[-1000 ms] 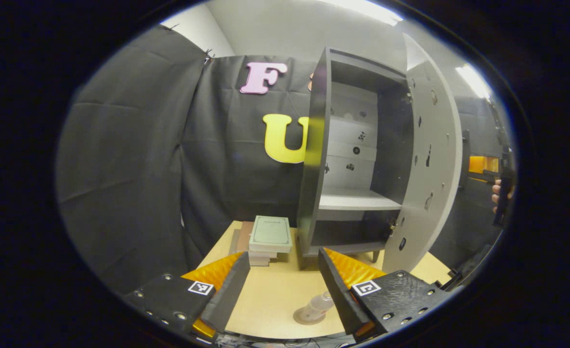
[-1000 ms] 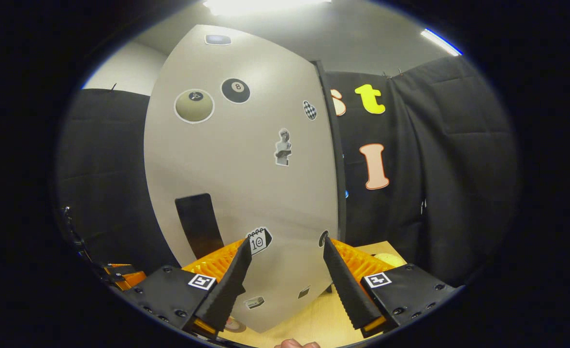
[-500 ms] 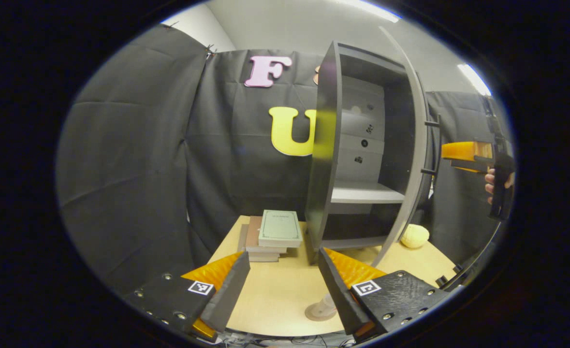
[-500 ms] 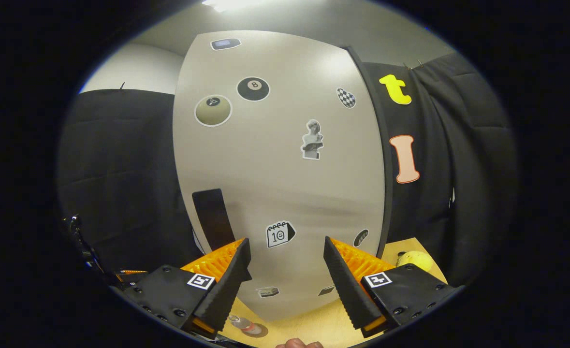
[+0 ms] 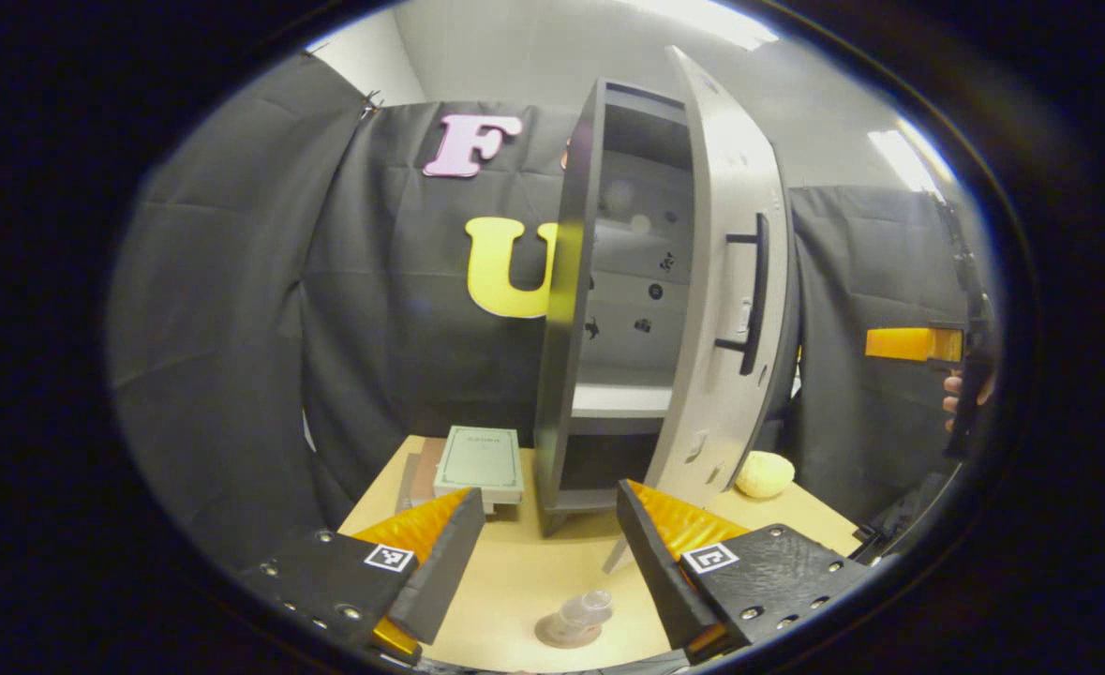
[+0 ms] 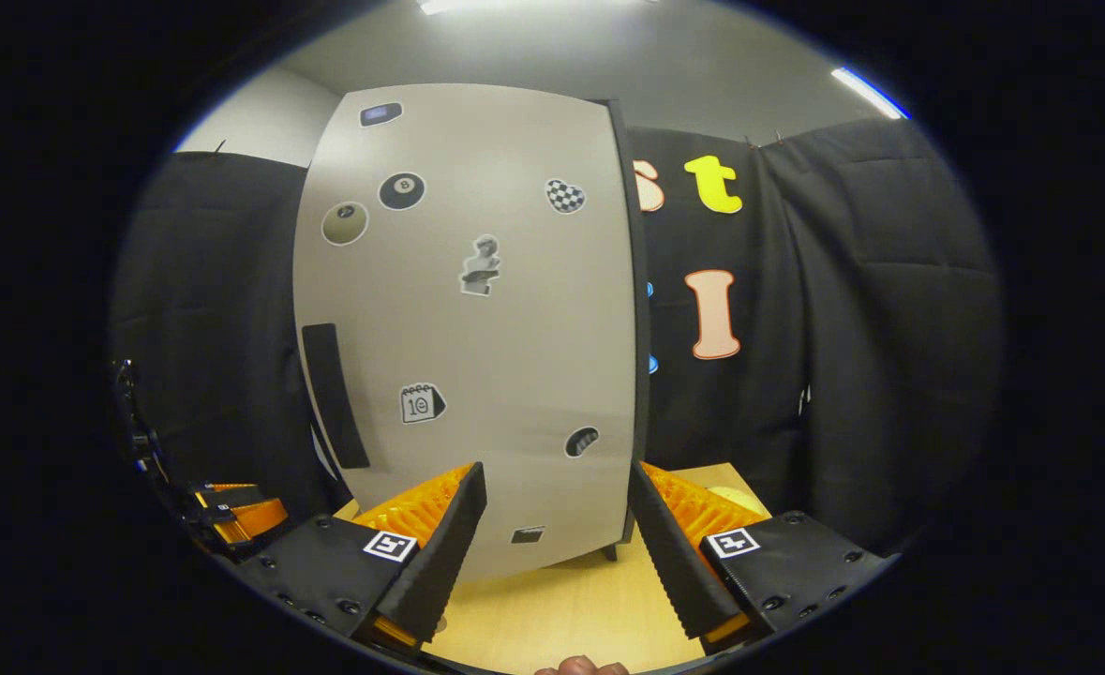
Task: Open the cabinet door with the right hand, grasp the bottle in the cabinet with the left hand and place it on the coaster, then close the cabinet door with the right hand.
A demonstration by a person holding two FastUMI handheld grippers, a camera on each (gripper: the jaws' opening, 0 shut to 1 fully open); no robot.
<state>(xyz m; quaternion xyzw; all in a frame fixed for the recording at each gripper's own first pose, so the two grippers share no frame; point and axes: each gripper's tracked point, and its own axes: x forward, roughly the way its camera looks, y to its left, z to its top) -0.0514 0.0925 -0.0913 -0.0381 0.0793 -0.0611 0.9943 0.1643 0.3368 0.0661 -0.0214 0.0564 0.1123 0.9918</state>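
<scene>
Cabinet door (image 5: pixel 721 309) now swung most of the way toward the cabinet (image 5: pixel 575 309), from wide open a second ago; only a narrow gap left, with the shelf inside half hidden. Handle (image 5: pixel 749 281) now turned toward the left tool's camera, where before only the inner face showed. In the right gripper view, door (image 6: pixel 477 328) farther away and smaller, stickers shifted to the left, right tool (image 6: pixel 552 534) drawn back from the panel. Bottle on the coaster (image 5: pixel 575 619) now more to the left between the left tool (image 5: pixel 547 553) fingers.

Matt grey door (image 6: pixel 477 319), clear plastic bottle (image 5: pixel 582 614)
</scene>
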